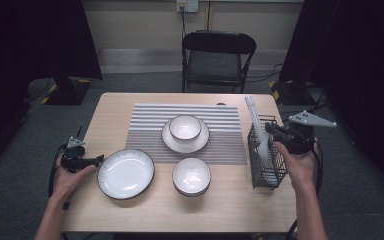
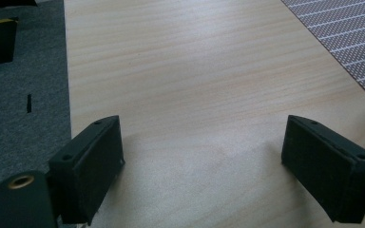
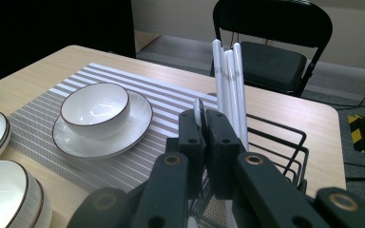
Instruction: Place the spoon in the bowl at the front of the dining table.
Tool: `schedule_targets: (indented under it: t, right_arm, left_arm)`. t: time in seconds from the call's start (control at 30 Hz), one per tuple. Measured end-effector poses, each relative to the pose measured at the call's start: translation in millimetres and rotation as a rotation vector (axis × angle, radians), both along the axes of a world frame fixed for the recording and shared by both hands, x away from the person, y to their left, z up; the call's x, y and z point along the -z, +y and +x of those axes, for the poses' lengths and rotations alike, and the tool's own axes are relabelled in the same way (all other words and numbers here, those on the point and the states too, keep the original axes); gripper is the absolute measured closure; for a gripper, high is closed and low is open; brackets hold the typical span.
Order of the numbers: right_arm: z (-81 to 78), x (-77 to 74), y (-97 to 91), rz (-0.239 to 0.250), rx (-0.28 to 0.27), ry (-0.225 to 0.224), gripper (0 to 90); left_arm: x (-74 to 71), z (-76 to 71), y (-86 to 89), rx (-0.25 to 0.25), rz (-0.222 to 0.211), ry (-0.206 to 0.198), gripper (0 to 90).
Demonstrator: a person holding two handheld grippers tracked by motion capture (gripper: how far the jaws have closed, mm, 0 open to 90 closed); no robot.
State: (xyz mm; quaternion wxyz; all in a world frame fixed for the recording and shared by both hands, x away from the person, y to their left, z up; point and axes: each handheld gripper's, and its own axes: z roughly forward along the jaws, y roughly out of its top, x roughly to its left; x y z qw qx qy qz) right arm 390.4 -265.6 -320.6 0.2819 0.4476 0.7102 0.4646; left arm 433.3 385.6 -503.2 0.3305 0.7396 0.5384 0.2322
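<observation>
A black wire basket point(image 1: 266, 169) stands at the table's right side, and long white chopsticks point(image 1: 253, 113) lean out of it toward the back. My right gripper point(image 1: 272, 131) hovers over the basket, shut on the handle of a white spoon point(image 1: 263, 148) that hangs down inside. In the right gripper view the jaws point(image 3: 205, 121) pinch the white handle tip point(image 3: 198, 109), with the chopsticks point(image 3: 228, 80) just behind. My left gripper point(image 1: 99, 159) rests at the table's left edge beside a large white plate point(image 1: 126, 173). Its jaws point(image 2: 202, 142) stand open over bare wood.
A white bowl point(image 1: 185, 127) sits on a small plate point(image 1: 169, 141) on the striped placemat point(image 1: 147, 131). Stacked bowls point(image 1: 191, 176) stand near the front centre. A black folding chair point(image 1: 217, 55) is behind the table. Bare wood lies along the front edge.
</observation>
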Motion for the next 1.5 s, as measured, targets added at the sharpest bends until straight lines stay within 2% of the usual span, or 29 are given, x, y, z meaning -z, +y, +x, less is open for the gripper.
schedule_targets:
  t: [0.6, 0.77, 1.23, 1.5]
  right_arm:
    - [1.8, -14.6, 13.7, 0.007, -0.022, -0.042, 86.7]
    - [5.2, -14.7, 20.0, 0.021, -0.038, -0.041, 86.8]
    - [13.7, -17.3, 37.6, 0.014, -0.058, -0.051, 86.8]
    - [19.3, -17.4, 49.3, 0.032, -0.078, -0.052, 86.7]
  left_arm:
    - [0.0, 0.0, 0.0, 0.0, 0.0, 0.0, 13.2]
    - [0.0, 0.0, 0.0, 0.0, 0.0, 0.0, 13.2]
    - [0.0, 0.0, 0.0, 0.0, 0.0, 0.0, 13.2]
    - [0.0, 0.0, 0.1, 0.001, 0.0, 0.0, 13.2]
